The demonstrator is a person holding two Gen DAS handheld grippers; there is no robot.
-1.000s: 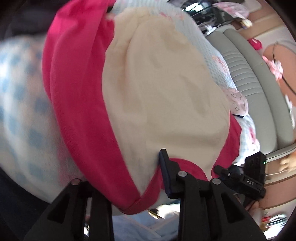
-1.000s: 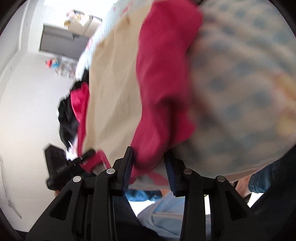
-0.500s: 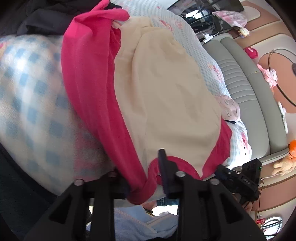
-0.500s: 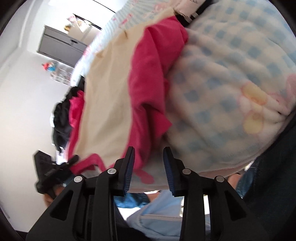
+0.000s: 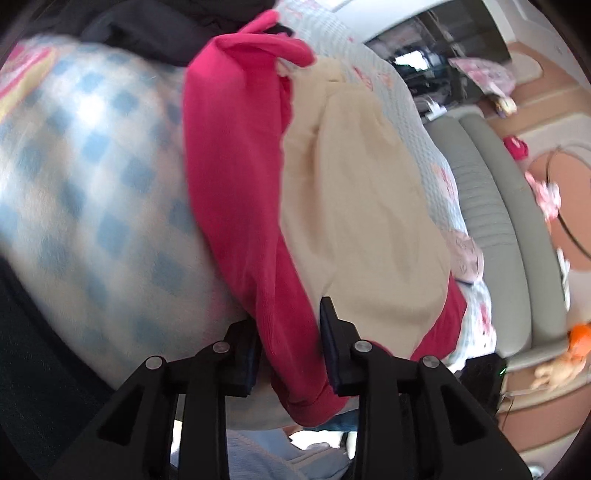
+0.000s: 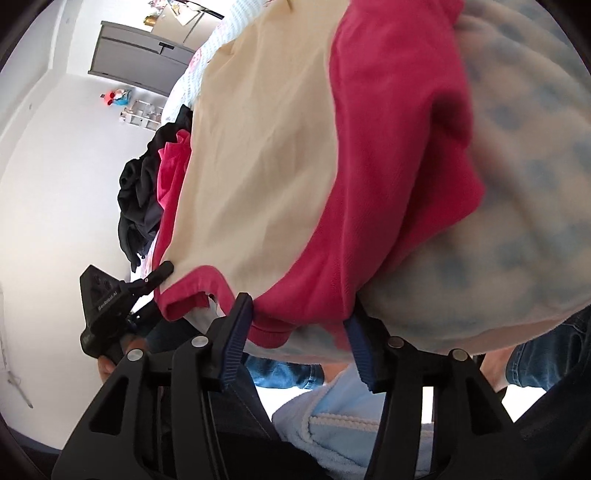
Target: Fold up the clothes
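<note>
Tools (image 5: 290, 347) (image 6: 301, 332) both grip pink-and-cream garment's (image 6: 280, 147) pink edge, left closing.

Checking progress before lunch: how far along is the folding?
Early. Done: nothing visibly folded. In hand: the pink and cream garment lies on the bed; the left tool is closing on its pink edge, and the right tool holds its hem. Left: the dark clothes.

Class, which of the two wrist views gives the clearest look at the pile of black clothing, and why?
The right wrist view. There the black clothing hangs in sharp focus against the white wall, its folds visible beside the pink and beige garment. The left wrist view shows only a dark strip of it along the top edge, partly cut off.
</note>
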